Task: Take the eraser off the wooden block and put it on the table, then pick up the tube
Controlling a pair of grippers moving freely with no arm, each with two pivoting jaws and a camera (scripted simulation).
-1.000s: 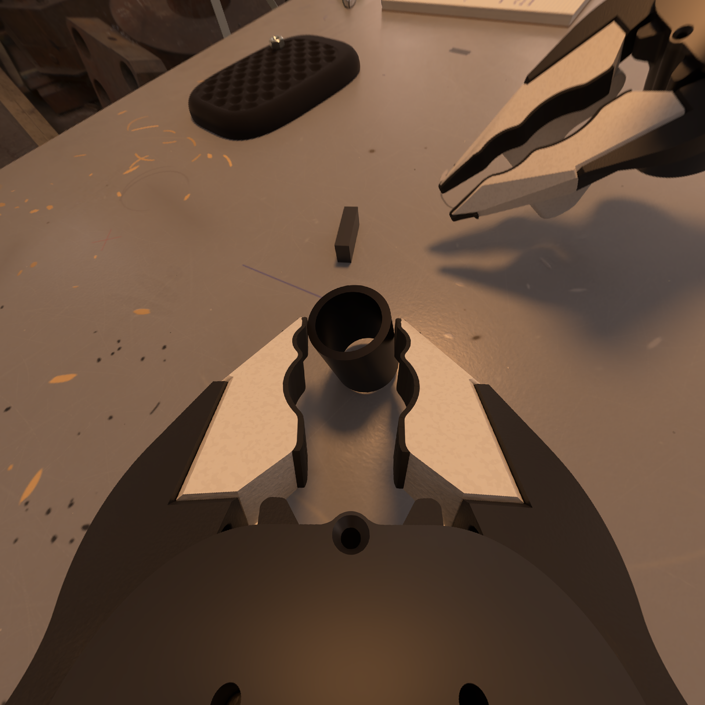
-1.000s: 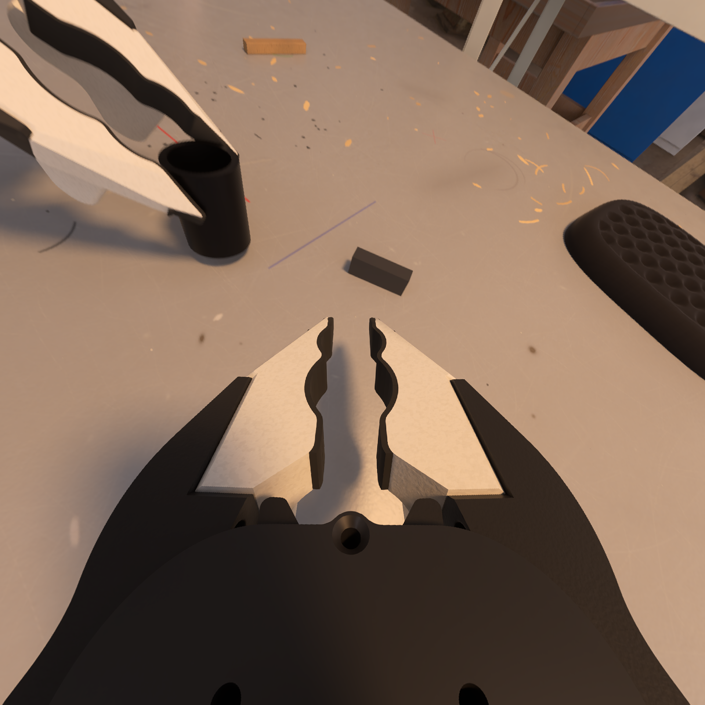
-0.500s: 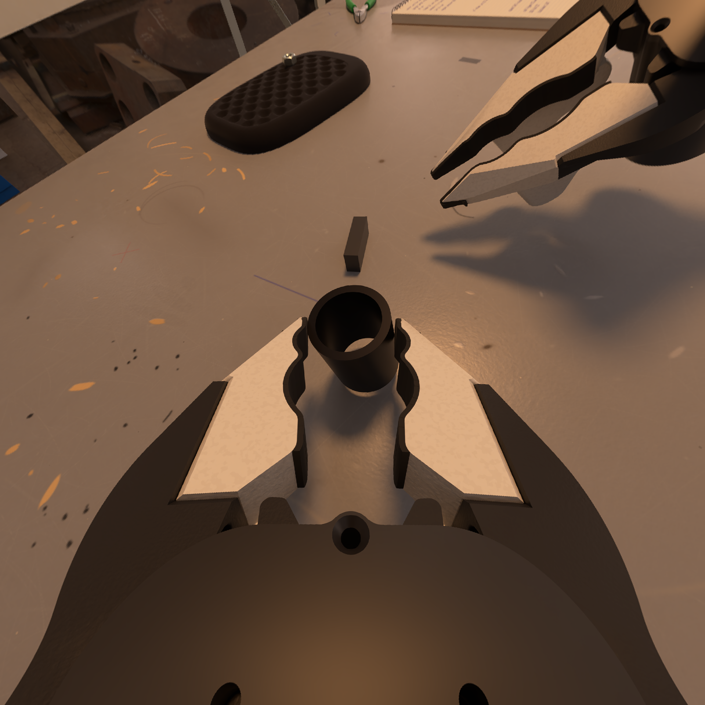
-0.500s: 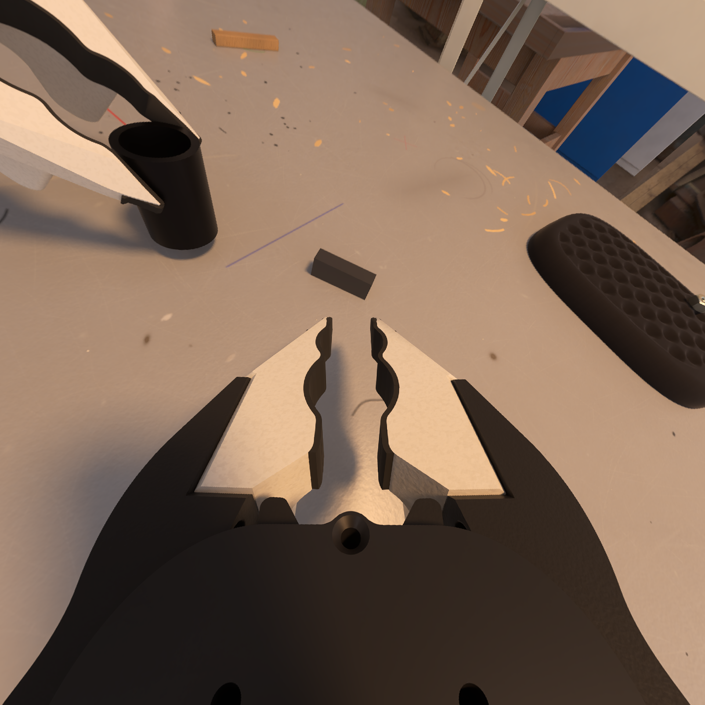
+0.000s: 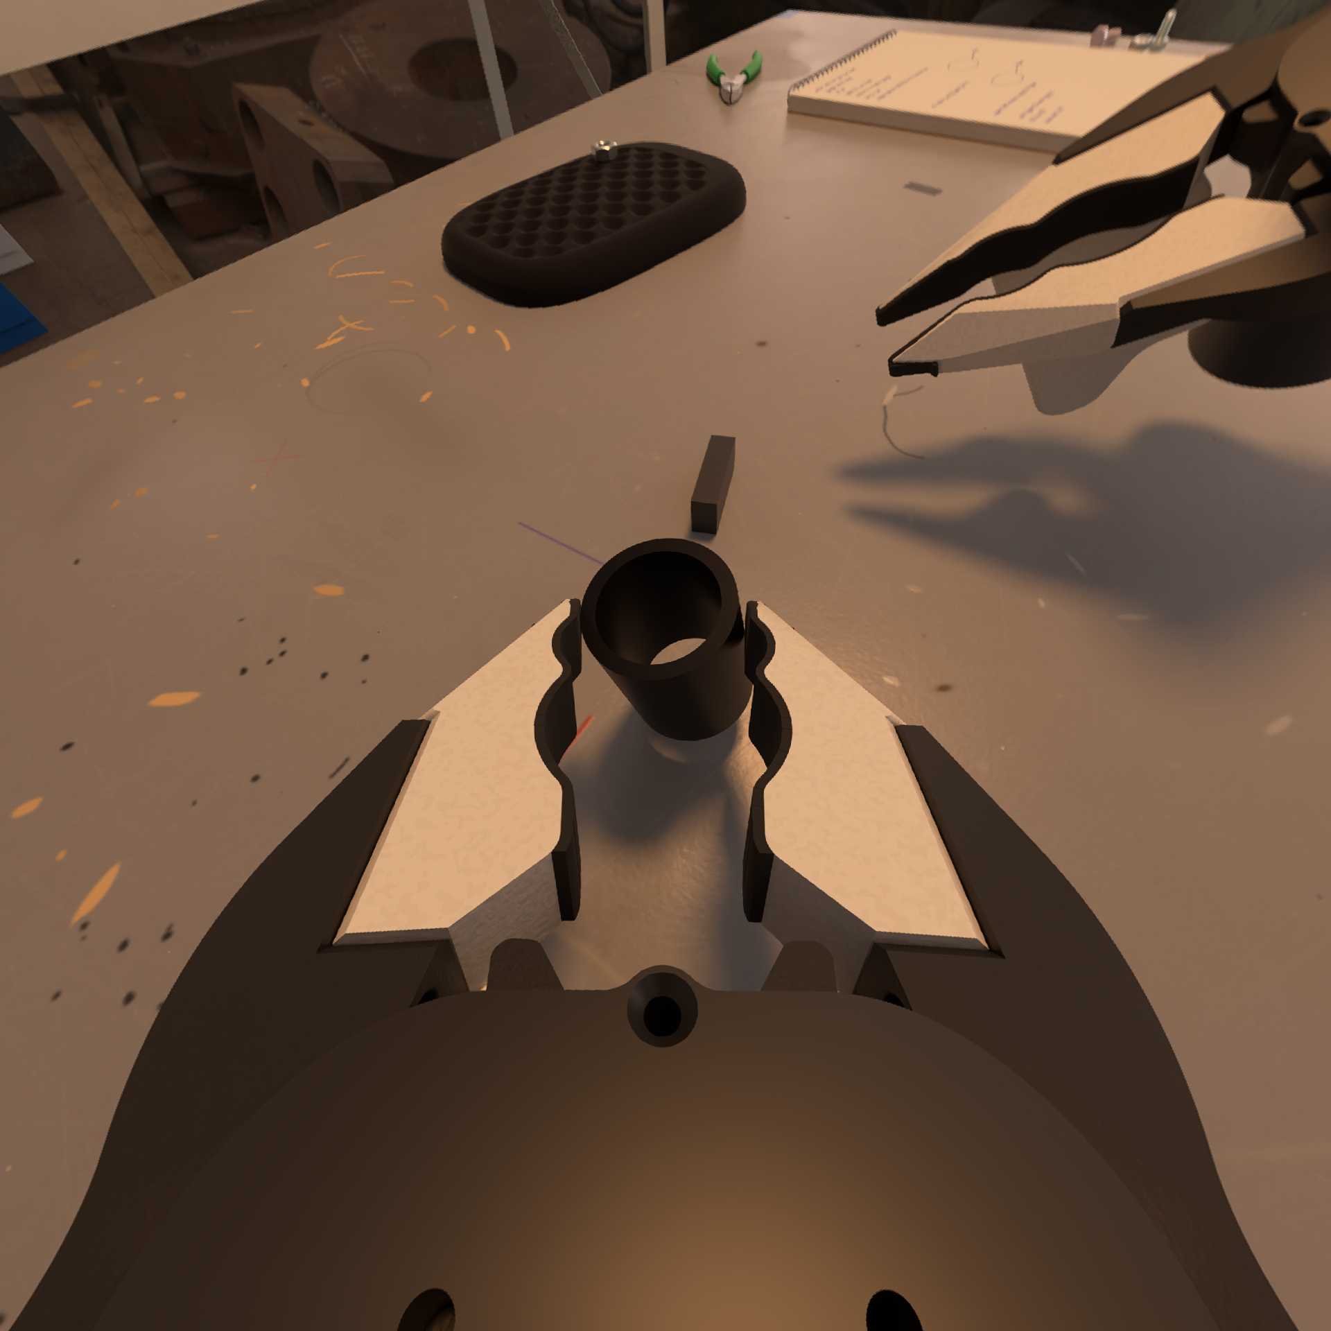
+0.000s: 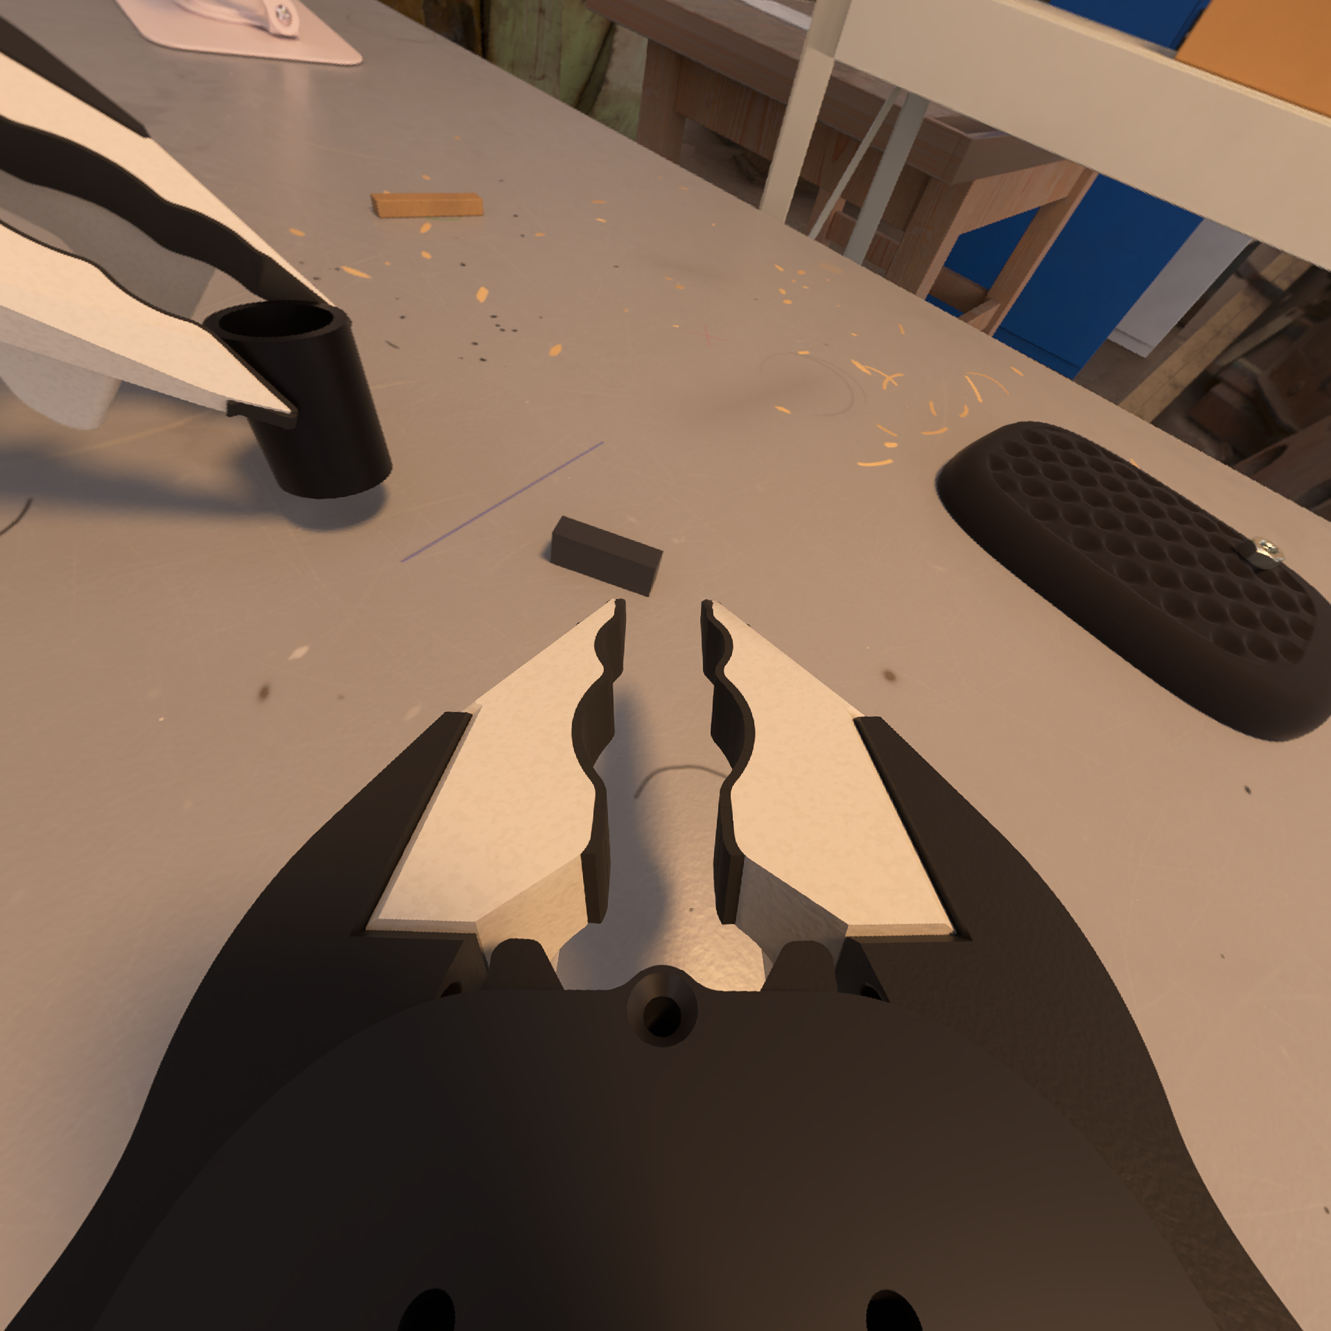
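Observation:
My left gripper (image 5: 662, 608) is shut on the black tube (image 5: 677, 684) and holds it tilted a little above the table, with its shadow underneath. The tube also shows in the right wrist view (image 6: 317, 418), clear of the surface. The dark eraser (image 5: 713, 482) lies flat on the table just beyond the tube. My right gripper (image 6: 662, 608) is open by a narrow gap and empty, with the eraser (image 6: 605, 554) just ahead of its tips. It hovers at the right in the left wrist view (image 5: 889, 343). The wooden block (image 6: 426, 204) lies bare farther off.
A black honeycomb pad (image 5: 594, 220) with a small nut (image 5: 603, 150) on it lies near the table's far edge. A spiral notepad (image 5: 972, 86) and green-handled pliers (image 5: 735, 72) sit beyond it. A white sheet (image 6: 238, 29) lies at a far corner. Wood chips are scattered around.
The left gripper has lifted the tube off the table and tilted it. The right gripper has drawn back and upward from the eraser, its gap unchanged. The eraser has not moved.

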